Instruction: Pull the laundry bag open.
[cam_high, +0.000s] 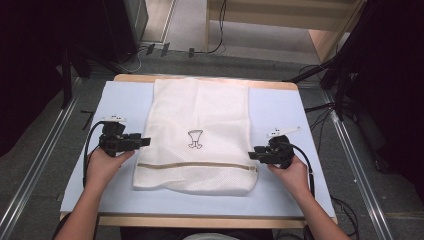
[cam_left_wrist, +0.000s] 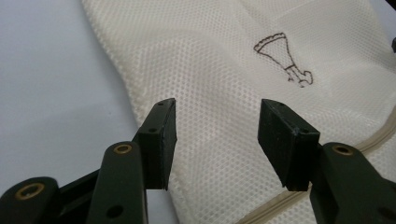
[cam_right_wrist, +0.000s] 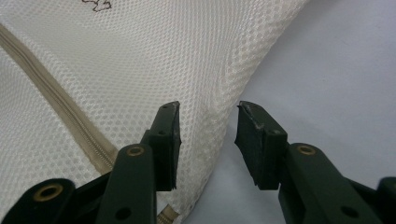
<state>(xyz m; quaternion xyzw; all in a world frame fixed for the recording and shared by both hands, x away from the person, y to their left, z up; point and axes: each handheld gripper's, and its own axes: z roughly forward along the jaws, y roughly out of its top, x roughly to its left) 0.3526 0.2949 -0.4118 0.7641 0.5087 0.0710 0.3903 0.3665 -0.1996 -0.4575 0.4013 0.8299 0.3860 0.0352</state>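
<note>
White mesh laundry bag (cam_high: 197, 132) lies flat at table (cam_high: 285, 107) centre, zipper (cam_high: 195, 165) running 9-to-3 o'clock near its 6 o'clock edge. Left gripper (cam_left_wrist: 217, 135): jaws released, spread over the bag's 9 o'clock side edge, nothing gripped. Right gripper (cam_right_wrist: 208, 140): jaws released, straddling the bag's 3 o'clock edge just above the zipper end.

The table (cam_high: 280, 107) is being viewed from above the person's side, looking forward and down, the floor beyond being taken in. The left gripper view is being aimed low and close along its jaws over the mesh bag (cam_left_wrist: 210, 70) at its left edge. The right gripper view is being aimed equally close at the bag's right edge. The bag's printed mark (cam_high: 195, 139) and zipper (cam_high: 195, 165) are being shared by all three.
</note>
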